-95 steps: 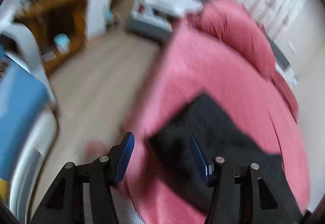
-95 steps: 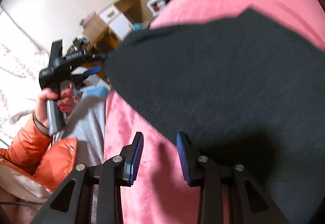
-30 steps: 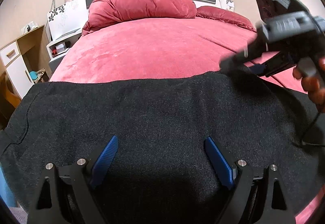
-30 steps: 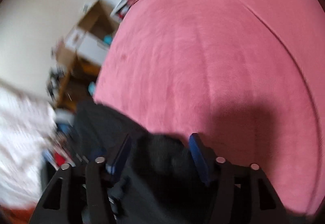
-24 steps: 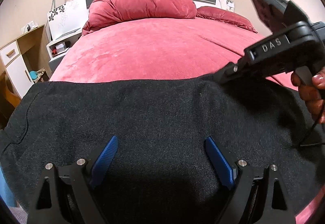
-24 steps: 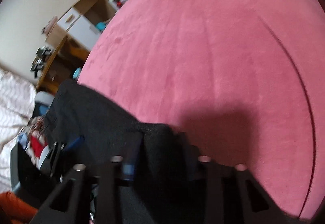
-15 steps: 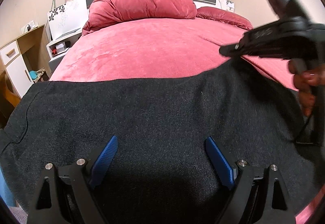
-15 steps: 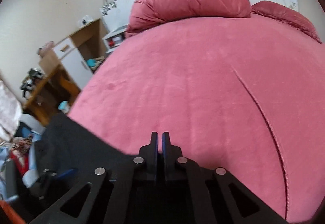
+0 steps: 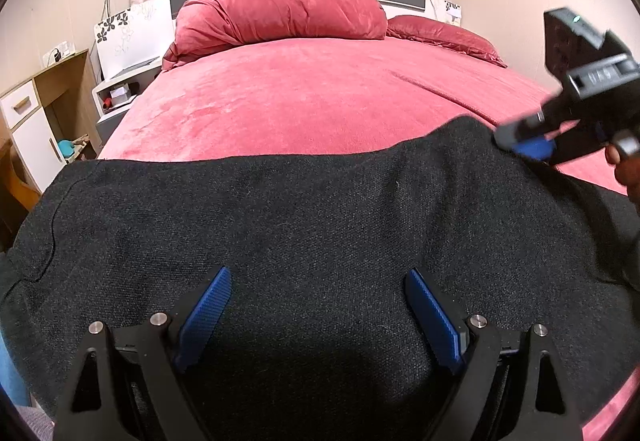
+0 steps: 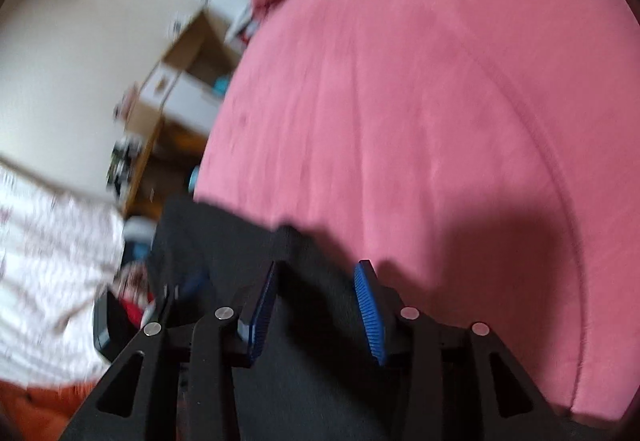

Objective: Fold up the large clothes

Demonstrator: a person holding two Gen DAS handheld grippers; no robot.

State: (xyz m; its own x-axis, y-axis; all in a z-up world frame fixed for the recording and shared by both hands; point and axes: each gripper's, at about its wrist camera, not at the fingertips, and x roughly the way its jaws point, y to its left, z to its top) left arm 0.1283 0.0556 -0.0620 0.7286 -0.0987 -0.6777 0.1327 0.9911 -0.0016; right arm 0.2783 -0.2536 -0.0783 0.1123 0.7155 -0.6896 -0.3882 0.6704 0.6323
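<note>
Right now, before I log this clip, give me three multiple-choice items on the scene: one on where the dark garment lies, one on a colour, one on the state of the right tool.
1. Where does the dark garment lie?
A. On the near end of the bed
B. Over the pillows by the headboard
C. On the floor by the cabinet

2. What colour is the bedspread?
A. Blue
B. Red-pink
C. White

3. How does the right tool stand?
A. Shut flat on the fabric
B. Out of view
C. Open, at the garment's far edge

Answers:
1. A: the left wrist view shows the garment spread across the near end, with bare bedspread between it and the pillows.
2. B: both views show a red-pink cover.
3. C: the right wrist view shows a clear gap between its blue pads, with the dark fabric's edge there.
</note>
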